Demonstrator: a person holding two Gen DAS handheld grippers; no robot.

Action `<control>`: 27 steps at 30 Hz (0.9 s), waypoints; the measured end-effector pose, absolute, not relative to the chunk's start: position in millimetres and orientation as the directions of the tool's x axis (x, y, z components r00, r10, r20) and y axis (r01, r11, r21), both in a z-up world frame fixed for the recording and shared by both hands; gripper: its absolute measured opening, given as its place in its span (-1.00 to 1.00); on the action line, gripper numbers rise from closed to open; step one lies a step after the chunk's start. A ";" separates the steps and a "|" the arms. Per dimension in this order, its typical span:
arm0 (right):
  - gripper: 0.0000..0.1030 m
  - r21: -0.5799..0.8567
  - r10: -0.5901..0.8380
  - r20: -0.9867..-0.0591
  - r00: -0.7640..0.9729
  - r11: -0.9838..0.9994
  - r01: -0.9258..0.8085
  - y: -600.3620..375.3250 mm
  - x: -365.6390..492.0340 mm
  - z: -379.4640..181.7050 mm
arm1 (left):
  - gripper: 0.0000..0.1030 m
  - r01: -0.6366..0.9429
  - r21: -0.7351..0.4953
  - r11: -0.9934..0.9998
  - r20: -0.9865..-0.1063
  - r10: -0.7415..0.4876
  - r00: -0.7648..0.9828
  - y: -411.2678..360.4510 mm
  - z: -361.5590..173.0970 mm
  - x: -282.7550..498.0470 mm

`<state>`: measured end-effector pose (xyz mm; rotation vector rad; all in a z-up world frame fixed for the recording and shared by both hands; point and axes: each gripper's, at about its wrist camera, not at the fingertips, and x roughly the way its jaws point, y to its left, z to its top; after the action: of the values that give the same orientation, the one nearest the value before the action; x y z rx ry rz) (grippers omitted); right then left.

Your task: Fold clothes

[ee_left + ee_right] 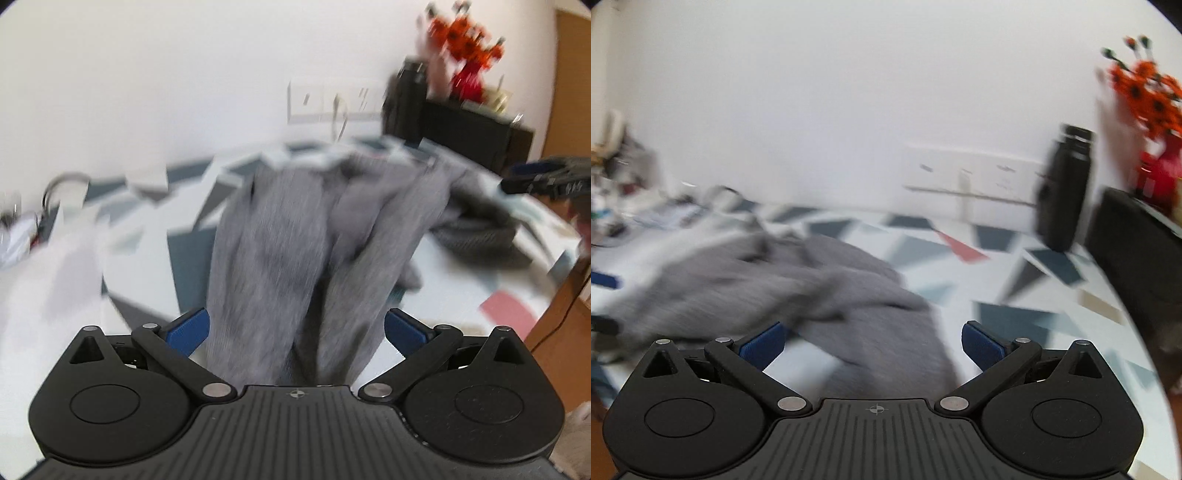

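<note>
The surface [1015,295] wore a white cover printed with dark blue, grey and red triangles. A grey garment [798,291] lay crumpled on it, spread from the left toward the near middle; in the left wrist view the same garment [295,251] ran in long folds from the near edge toward the wall. A dark ribbed cloth [480,236] lay bunched just beside it on the right. White cloth [48,266] sat at the left side. A black bottle [1063,192] stood upright near the far right corner, beside a black box [1137,251]. Everything was blurred.
</note>
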<state>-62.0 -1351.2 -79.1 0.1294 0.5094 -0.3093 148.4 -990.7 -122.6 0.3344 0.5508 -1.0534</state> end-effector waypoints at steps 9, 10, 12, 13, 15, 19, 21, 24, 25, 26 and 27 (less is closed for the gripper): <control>0.06 0.161 -0.031 -0.561 0.827 0.976 0.146 -1311.3 -9.8 -113.7 | 0.81 0.810 -0.153 0.565 -0.608 -0.700 0.374 -1000.6 -140.5 183.9; 0.02 0.161 -0.026 -0.568 0.823 0.977 0.142 -1308.1 -4.1 -117.7 | 0.73 0.801 -0.166 0.575 -0.624 -0.691 0.366 -1002.3 -146.2 187.7; -0.06 0.160 -0.019 -0.580 0.815 0.978 0.136 -1303.6 8.0 -125.3 | 0.70 0.790 -0.165 0.591 -0.648 -0.669 0.365 -1006.9 -155.4 191.0; -0.09 0.162 -0.013 -0.585 0.811 0.978 0.132 -1302.4 12.7 -128.9 | 0.70 0.788 -0.158 0.595 -0.655 -0.660 0.367 -1009.1 -158.9 191.4; -0.23 0.167 0.001 -0.594 0.804 0.978 0.122 -1300.5 21.2 -136.0 | 0.70 0.787 -0.145 0.600 -0.668 -0.646 0.369 -1012.9 -165.0 191.0; -0.81 0.185 0.034 -0.605 0.795 0.978 0.100 -1302.9 32.3 -146.8 | 0.59 0.782 -0.137 0.607 -0.692 -0.624 0.363 -1015.2 -173.0 192.1; -0.88 0.207 0.046 -0.595 0.802 0.974 0.097 -1310.2 24.6 -146.9 | 0.33 0.766 -0.152 0.624 -0.690 -0.622 0.370 -1010.5 -172.4 195.4; -0.90 0.231 0.016 -0.575 0.818 0.962 0.144 -1330.5 1.6 -142.2 | 0.22 0.742 -0.229 0.630 -0.678 -0.650 0.343 -999.9 -171.6 206.5; -0.90 0.238 -0.002 -0.568 0.823 0.957 0.167 -1338.5 -7.1 -140.2 | 0.19 0.734 -0.250 0.631 -0.675 -0.657 0.336 -997.1 -171.4 209.4; -0.90 0.245 -0.021 -0.561 0.827 0.951 0.190 -1346.5 -15.8 -138.1 | 0.17 0.727 -0.265 0.633 -0.673 -0.661 0.330 -994.9 -171.0 211.7; -0.90 0.252 -0.039 -0.555 0.831 0.944 0.212 -1354.4 -24.4 -136.1 | 0.17 0.720 -0.276 0.637 -0.672 -0.663 0.329 -992.6 -170.8 213.8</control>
<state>-24.4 -1354.4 -136.1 0.3122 0.5763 -0.1355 213.8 -992.6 -170.8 0.0769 0.8406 -0.9056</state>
